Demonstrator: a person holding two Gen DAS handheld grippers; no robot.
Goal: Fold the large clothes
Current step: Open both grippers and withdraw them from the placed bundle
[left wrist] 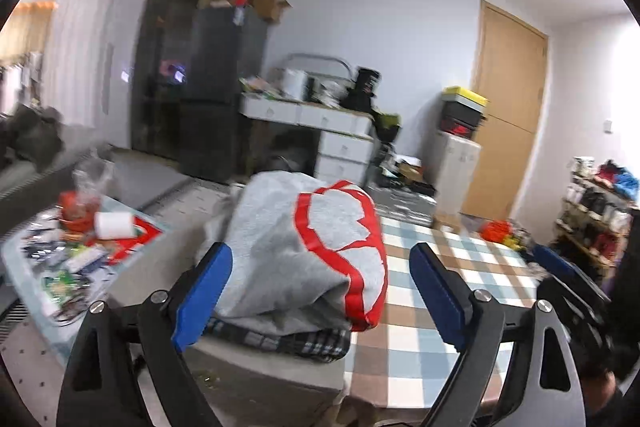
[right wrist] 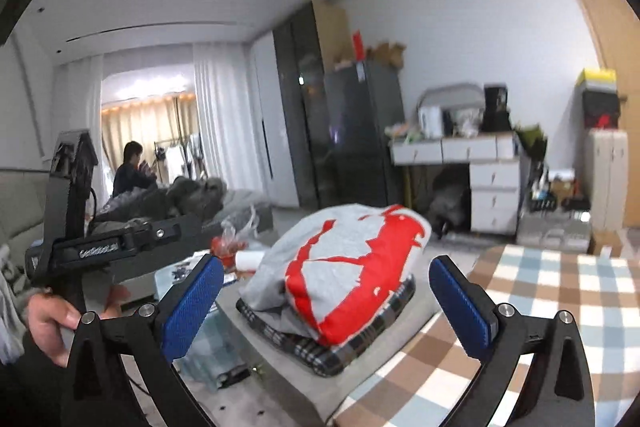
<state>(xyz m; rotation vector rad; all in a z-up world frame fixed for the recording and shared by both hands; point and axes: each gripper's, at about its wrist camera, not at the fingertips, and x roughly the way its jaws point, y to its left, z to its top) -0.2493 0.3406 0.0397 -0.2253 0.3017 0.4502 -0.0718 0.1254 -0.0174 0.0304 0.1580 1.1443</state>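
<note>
Gray-red folded top (left wrist: 304,255) sits on plaid pile, straight ahead of both claws. Left gripper (left wrist: 320,291) wide apart, empty, nearer. Right gripper (right wrist: 326,303) wide apart, empty.

A grey stool or bench (left wrist: 256,367) stands ahead of the left tongs (left wrist: 320,291) and between the blue pads of the right tongs (right wrist: 326,301). A folded dark plaid garment (right wrist: 352,343) lies directly on it, with the folded grey and red garment (left wrist: 304,251) on top. Right of both tongs, touching the stool, is a table under a checked cloth (left wrist: 436,267).
</note>
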